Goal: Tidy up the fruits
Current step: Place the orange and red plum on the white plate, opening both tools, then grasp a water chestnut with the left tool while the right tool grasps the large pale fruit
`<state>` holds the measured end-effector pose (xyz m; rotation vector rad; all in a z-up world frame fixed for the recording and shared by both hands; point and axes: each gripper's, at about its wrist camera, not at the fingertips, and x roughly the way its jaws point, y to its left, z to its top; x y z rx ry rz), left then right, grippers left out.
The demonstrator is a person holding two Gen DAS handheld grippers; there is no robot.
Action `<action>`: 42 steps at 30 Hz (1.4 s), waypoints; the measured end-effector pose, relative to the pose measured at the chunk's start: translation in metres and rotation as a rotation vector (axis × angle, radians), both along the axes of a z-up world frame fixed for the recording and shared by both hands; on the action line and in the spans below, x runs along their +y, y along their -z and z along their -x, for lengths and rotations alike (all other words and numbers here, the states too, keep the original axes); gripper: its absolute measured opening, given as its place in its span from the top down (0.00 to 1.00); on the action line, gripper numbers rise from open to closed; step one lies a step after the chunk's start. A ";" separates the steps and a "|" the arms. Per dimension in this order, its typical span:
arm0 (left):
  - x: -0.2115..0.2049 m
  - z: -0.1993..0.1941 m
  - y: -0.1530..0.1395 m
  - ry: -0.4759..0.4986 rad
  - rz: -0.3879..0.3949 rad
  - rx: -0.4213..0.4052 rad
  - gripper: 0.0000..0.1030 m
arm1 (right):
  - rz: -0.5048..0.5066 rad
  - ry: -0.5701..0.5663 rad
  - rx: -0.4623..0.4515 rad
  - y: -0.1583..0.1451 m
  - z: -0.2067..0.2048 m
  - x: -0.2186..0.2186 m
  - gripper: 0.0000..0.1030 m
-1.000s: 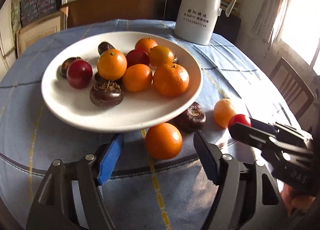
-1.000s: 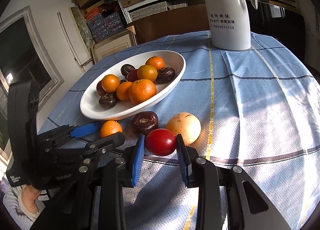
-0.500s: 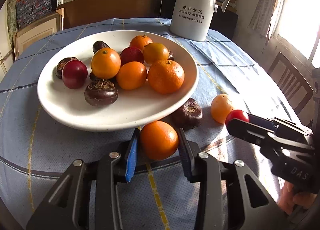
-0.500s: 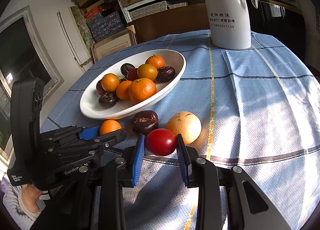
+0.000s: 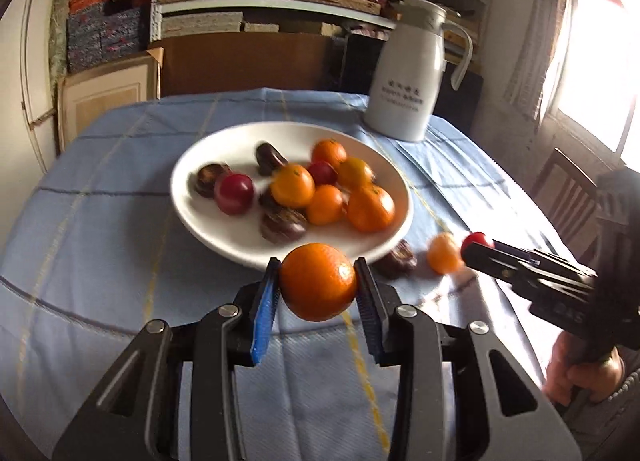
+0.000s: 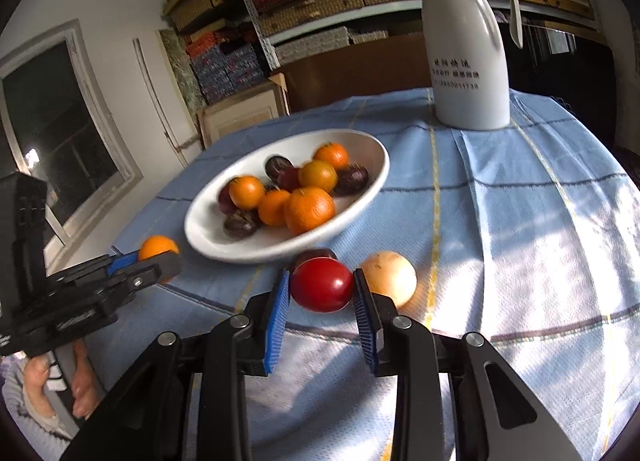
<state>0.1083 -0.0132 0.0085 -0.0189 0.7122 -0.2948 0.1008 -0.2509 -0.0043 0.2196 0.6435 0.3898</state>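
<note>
My left gripper is shut on an orange and holds it above the tablecloth, just in front of the white plate. My right gripper is shut on a red fruit, lifted off the cloth near the plate. The plate holds several oranges, red fruits and dark brown fruits. A dark brown fruit and a pale orange fruit lie on the cloth by the plate's near rim. The pale fruit sits right of my right gripper.
A white thermos jug stands at the back right of the round table with its blue checked cloth. Shelves of boxes stand behind. A wooden chair is at the right.
My left gripper closed on the orange and lifted it off the cloth. My right gripper raised the red fruit it held. Both views pulled back and up.
</note>
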 end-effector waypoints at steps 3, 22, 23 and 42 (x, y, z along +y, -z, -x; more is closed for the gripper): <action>0.010 -0.029 -0.011 -0.028 0.004 -0.003 0.65 | 0.007 -0.034 -0.009 -0.016 -0.013 0.015 0.69; 0.032 -0.076 0.015 -0.083 0.041 0.033 0.24 | 0.067 -0.084 -0.018 -0.016 -0.058 0.061 0.47; 0.035 -0.073 0.015 -0.095 0.045 0.027 0.15 | 0.045 -0.058 -0.029 -0.019 -0.053 0.050 0.44; 0.014 -0.008 0.030 -0.071 -0.052 0.028 0.05 | 0.086 0.037 -0.010 0.001 -0.011 -0.001 0.34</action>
